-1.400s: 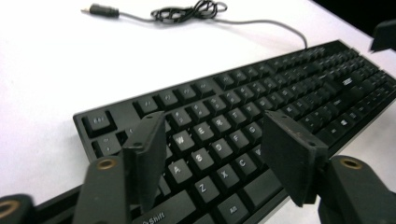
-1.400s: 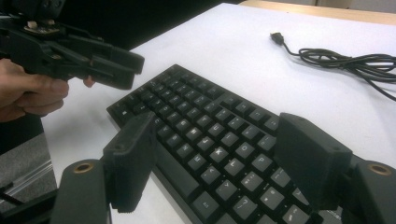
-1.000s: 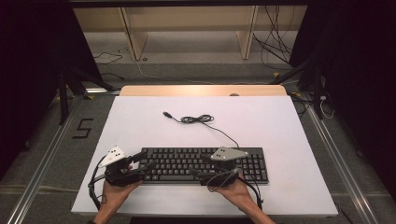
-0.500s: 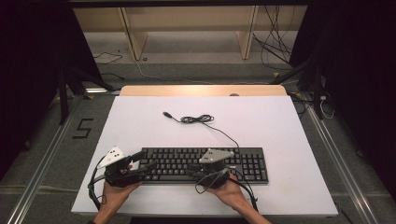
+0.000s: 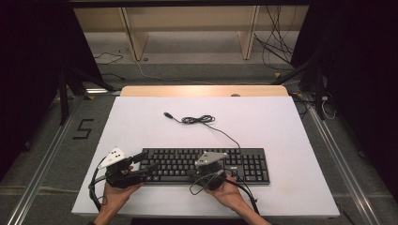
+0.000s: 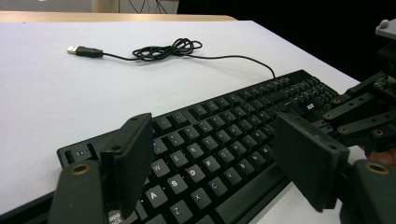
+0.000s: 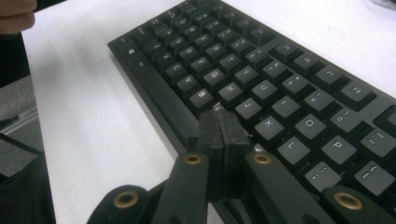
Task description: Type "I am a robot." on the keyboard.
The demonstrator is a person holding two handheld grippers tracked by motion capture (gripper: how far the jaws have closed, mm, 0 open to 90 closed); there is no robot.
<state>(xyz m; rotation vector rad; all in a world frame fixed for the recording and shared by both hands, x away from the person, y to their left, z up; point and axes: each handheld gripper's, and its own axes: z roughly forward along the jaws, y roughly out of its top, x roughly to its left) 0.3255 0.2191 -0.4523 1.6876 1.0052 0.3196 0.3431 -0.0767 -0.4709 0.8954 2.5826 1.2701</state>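
Note:
A black keyboard (image 5: 244,161) lies across the near half of the white table (image 5: 281,126). Its thin cable runs back to a loose coil (image 5: 197,120) and a USB plug (image 5: 167,114). My left gripper (image 5: 146,162) is at the keyboard's left end, open, with its jaws standing apart above the letter keys (image 6: 205,154) and nothing between them. My right gripper (image 5: 199,171) is over the keyboard's front edge near the middle. It is shut, and its joined tips (image 7: 219,116) hover just above the keys near the space bar row. The right gripper's linkage (image 6: 364,112) shows at the right edge of the left gripper view.
The table's far edge meets a wooden strip (image 5: 202,90), with shelving legs and loose cables on the floor beyond. Bare white tabletop (image 5: 141,122) stretches behind the keyboard. The person's hand (image 7: 16,14) shows at the top left of the right gripper view.
The right gripper has slid left along the keyboard's front edge, toward the left gripper. The left gripper has barely moved and stays open.

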